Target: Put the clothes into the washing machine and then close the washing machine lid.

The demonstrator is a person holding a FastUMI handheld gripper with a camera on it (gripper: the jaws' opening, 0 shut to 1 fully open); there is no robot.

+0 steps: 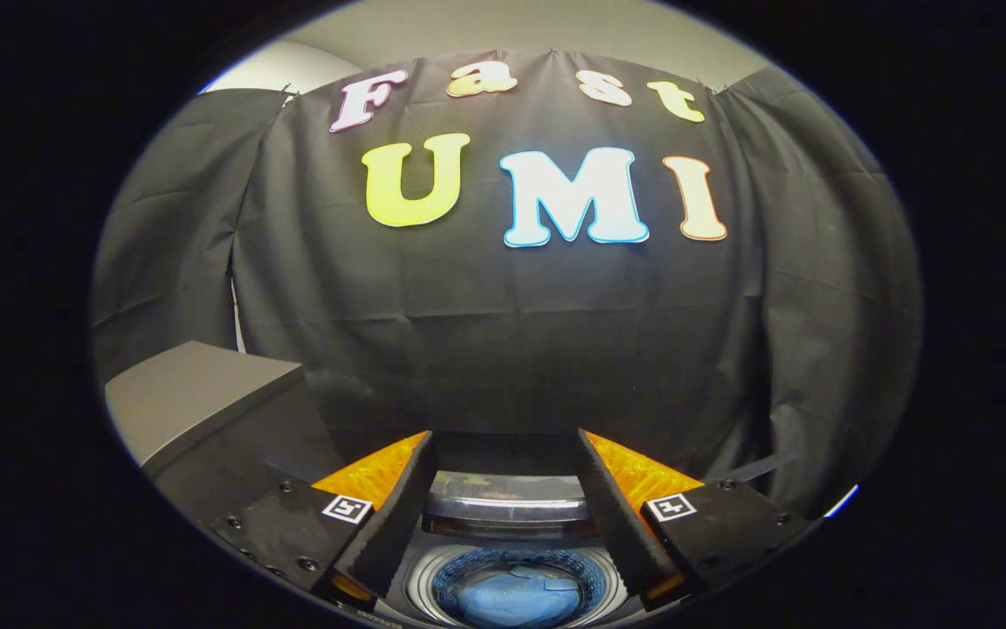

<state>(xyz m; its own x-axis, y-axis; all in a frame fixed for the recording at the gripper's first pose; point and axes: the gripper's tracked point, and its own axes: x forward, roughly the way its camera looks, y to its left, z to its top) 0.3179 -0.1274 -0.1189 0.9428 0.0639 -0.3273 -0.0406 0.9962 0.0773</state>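
1. We hold the tool (pixel 507 515) released, fingers spread and grasping nothing, above the washing machine (pixel 510 559).
2. Blue clothes (pixel 512 598) lie inside the drum, between the fingers.
3. The raised lid (pixel 507 498) stands just beyond; we judge closing it the next step.
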